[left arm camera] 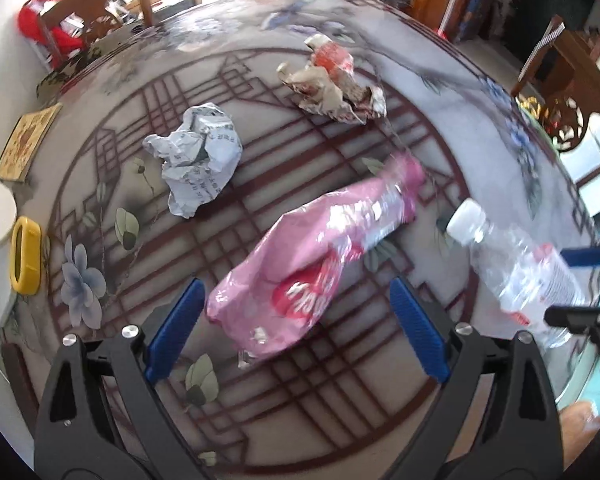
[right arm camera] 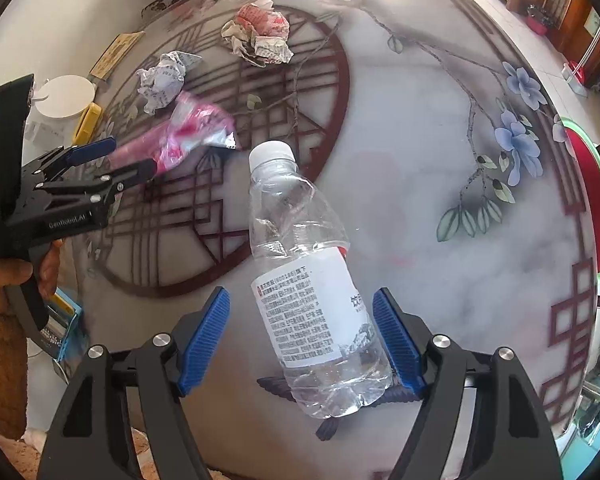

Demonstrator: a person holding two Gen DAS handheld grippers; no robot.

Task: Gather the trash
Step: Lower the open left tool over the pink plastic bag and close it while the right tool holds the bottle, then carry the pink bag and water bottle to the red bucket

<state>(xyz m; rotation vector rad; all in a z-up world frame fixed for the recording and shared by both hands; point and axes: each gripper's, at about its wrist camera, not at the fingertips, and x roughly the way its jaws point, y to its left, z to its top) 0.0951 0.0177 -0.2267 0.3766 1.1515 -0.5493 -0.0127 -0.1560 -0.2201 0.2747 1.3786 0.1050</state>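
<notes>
Lying flat on the bench (right arm camera: 440,208), the clear bottle (right arm camera: 320,300) sits between the spread right tongs (right arm camera: 300,340), touching one pad at most, not pinched. Beside the bottle, the left tongs (left arm camera: 296,330) hang wide open over a pink wrapper (left arm camera: 300,272), unclamped. Beyond the bottle lie two paper wads (left arm camera: 198,160). Chairs ring the flower-painted top.

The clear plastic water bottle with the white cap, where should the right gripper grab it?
Grip the clear plastic water bottle across its labelled middle, coming from above. It lies on its side between the open right gripper, cap pointing away; the label band looks straight-sided, while the shoulder tapers and the base looks dented.
</notes>
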